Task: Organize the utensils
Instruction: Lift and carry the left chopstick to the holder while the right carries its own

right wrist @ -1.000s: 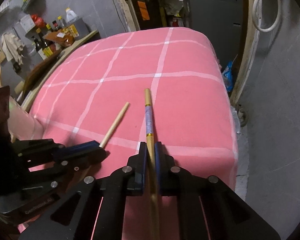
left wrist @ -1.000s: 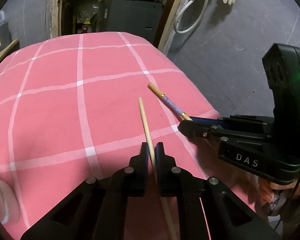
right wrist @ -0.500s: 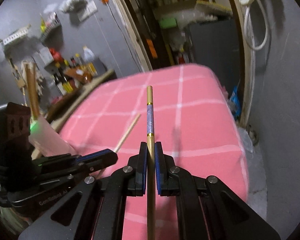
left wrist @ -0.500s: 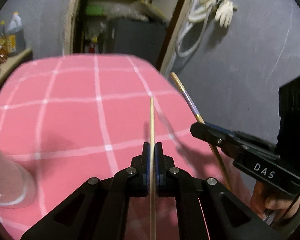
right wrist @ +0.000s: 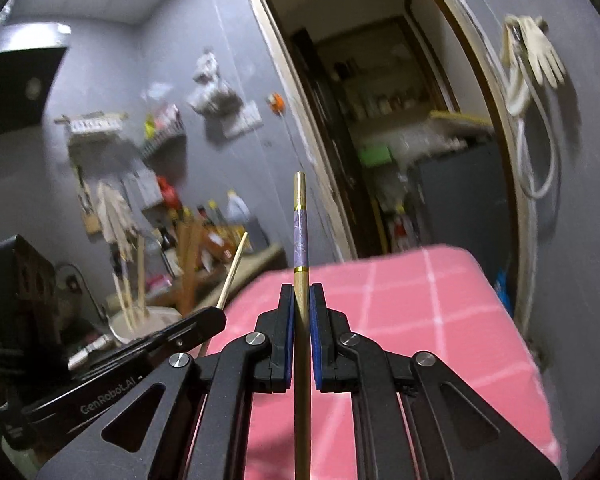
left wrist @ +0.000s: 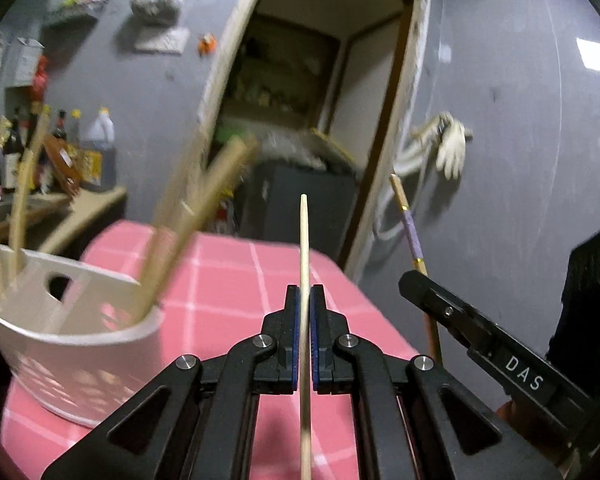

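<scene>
Blur on my left-wrist view smears the white holder (left wrist: 80, 344) and the sticks (left wrist: 188, 224) standing in it; I can't count them. Lower ends of both held chopsticks run out of frame under the tongs.

Plain chopstick (left wrist: 305, 280): long axis straight ahead along the left tongs (left wrist: 305, 320), tip up and away, raised above the pink checked bench (left wrist: 228, 280), right of the holder. Left tongs are clamped on it, pads tight on both sides.

Banded chopstick (right wrist: 301, 260) (purple section, gold rings): same story in the right tongs (right wrist: 301, 320), axis along the fingers, tip pointing up toward the doorway (right wrist: 380, 120). Pads pinched on its shaft. It's also off the bench, further right of the holder than the plain one.

From my right-wrist view the holder (right wrist: 148, 320) sits at the left, partly hidden behind the left tongs' body; the plain chopstick shows there as a thin tilted line.

Hand on the right tongs is barely visible at frame edge.
</scene>
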Motion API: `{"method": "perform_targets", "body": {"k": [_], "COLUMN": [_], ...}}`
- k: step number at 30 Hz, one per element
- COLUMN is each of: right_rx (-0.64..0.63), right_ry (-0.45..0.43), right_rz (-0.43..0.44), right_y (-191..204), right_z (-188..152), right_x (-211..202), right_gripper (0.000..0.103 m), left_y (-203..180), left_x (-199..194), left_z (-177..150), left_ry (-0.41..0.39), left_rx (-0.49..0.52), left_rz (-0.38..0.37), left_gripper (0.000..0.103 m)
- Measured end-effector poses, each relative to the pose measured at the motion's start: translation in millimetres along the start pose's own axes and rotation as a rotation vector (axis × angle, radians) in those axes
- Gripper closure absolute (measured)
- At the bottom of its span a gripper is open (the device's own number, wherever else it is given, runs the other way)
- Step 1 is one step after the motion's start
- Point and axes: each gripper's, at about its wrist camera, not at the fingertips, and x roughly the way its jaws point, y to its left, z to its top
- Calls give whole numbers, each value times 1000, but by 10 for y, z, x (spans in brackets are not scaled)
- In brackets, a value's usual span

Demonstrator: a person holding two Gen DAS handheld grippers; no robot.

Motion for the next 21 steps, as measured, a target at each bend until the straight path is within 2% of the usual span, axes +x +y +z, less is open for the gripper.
{"method": "perform_targets", "body": {"k": [5,9,16,21], "right_rx": [-9,-19,-15,15], "right_ry": [-133,-203,-245,-297], "right_rz": [56,103,170,214], "right_y": [328,582,840,944], "right_z": [137,225,309,387], "right_x": [40,111,319,479], "right_gripper": [98,98,98,97], "left_y": [205,428,803,1135], "left_x": [-330,-523,-769,-940], "left_z": [204,358,496,663], "left_ry": [-127,-188,-257,-330], "left_rx": [-6,-18,-68,-113], "left_rz": [43,61,67,105], "left_gripper": [100,100,100,100]}}
